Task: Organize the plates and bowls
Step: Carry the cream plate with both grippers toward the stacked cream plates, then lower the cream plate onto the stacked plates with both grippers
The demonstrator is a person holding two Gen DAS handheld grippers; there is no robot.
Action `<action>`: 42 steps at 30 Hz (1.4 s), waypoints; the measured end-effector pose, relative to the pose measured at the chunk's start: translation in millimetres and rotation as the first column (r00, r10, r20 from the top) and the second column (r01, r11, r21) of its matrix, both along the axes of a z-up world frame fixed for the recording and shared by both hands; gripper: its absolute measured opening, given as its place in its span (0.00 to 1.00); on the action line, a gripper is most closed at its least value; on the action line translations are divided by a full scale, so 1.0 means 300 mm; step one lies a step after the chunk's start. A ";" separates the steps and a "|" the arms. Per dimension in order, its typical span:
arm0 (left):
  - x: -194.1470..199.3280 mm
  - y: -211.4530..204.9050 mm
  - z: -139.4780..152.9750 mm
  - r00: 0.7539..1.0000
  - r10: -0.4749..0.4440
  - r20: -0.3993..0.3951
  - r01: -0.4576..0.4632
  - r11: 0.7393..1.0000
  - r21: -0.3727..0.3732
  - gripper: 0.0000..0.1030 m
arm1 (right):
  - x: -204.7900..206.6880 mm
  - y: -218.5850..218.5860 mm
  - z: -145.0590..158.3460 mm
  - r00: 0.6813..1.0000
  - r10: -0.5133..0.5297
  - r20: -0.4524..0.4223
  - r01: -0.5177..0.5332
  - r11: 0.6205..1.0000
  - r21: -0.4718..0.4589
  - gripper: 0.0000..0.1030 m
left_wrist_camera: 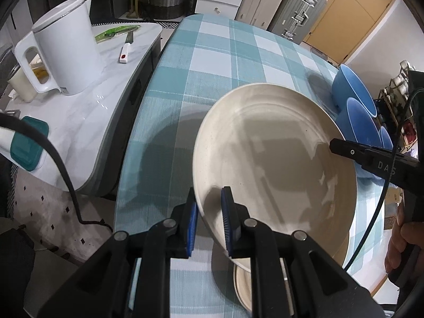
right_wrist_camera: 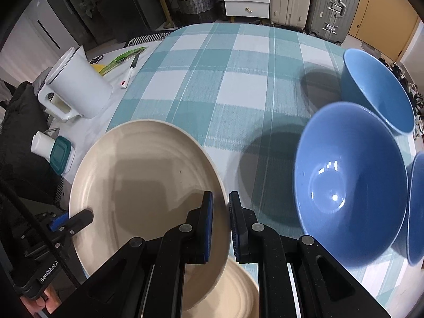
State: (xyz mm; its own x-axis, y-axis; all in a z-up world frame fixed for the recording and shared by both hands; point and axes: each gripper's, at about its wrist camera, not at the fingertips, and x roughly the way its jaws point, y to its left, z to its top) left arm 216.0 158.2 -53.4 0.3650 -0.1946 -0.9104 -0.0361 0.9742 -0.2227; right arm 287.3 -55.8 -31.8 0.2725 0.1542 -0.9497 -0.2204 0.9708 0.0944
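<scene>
Two cream plates were on view: the upper plate [left_wrist_camera: 275, 159] was held tilted above the checked tablecloth [left_wrist_camera: 212, 61], and a second plate [right_wrist_camera: 238, 288] lay flat beneath it at the near edge. Left gripper [left_wrist_camera: 209, 222]: jaws closed to a narrow gap around the upper plate's near-left rim, one blue pad on each face. Right gripper [right_wrist_camera: 221, 228]: jaws likewise narrowed around the opposite rim of the same plate, which passed between the pads; whether they pressed it cannot be told for certain.

Three blue bowls stood at the table's right side: a near bowl [right_wrist_camera: 349, 182], a far bowl [right_wrist_camera: 376, 92] just behind it, and a third bowl [right_wrist_camera: 416, 212] cut by the frame.

Side counter [left_wrist_camera: 111, 84], left of the table: white kettle [left_wrist_camera: 66, 50], white-handled knife [left_wrist_camera: 127, 47], teal-lidded container [left_wrist_camera: 29, 143].
</scene>
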 end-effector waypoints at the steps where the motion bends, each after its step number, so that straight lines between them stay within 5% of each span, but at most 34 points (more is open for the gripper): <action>1: -0.015 -0.003 0.004 1.000 0.001 0.007 -0.001 1.000 0.002 0.14 | -0.013 -0.002 -0.002 1.000 0.007 0.001 -0.007 1.000 -0.003 0.12; 42: -0.335 -0.153 -0.089 0.999 -0.049 -0.013 0.049 0.999 0.020 0.14 | -0.360 -0.203 -0.085 1.000 -0.027 -0.004 0.027 0.998 0.055 0.12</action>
